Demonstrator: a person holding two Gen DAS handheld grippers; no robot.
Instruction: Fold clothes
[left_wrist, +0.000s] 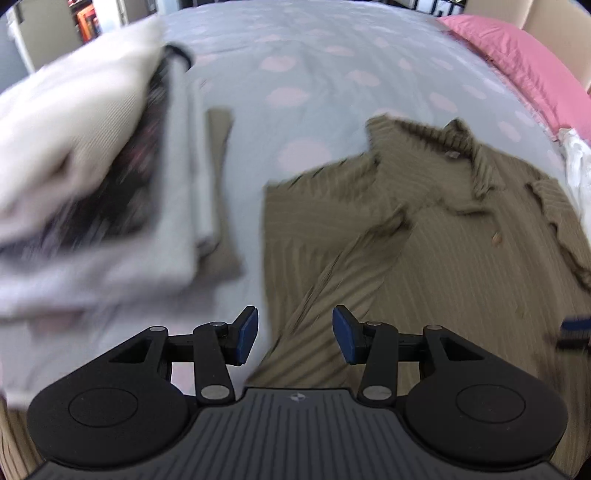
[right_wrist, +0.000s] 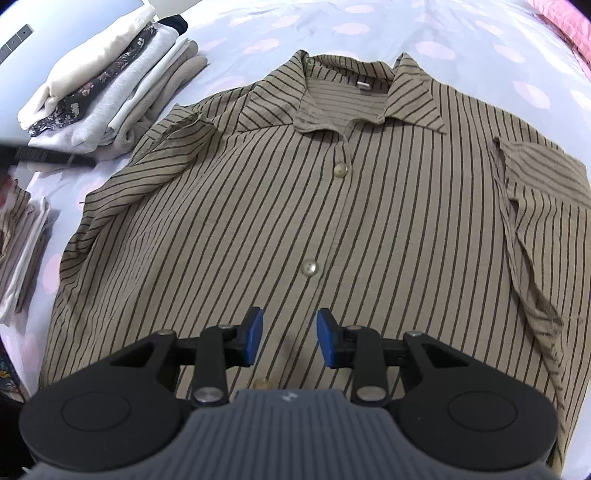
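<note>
Right wrist view: a striped shirt (right_wrist: 295, 206) lies spread front-up on the bed (right_wrist: 332, 22), collar away from the camera, buttoned down the middle, with both short sleeves creased over at its edges. A stack of folded clothes (right_wrist: 107, 88) sits beyond its left shoulder, apart from it, and a second, smaller pile (right_wrist: 22, 251) lies at the left edge. The right gripper (right_wrist: 290, 338) hovers above the lower placket, jaws apart and holding nothing. Left wrist view, blurred: the left gripper (left_wrist: 295, 336) hangs over the shirt's left side edge (left_wrist: 424, 229), jaws likewise apart and empty, with the stack (left_wrist: 92, 155) to its left. Judged from the flat, unfolded shirt, the step in hand is this garment's fold. The next move calls for each claw to close on a single edge of cloth, probably a side or sleeve, and carry it toward the button line without dragging the body out of square.
</note>
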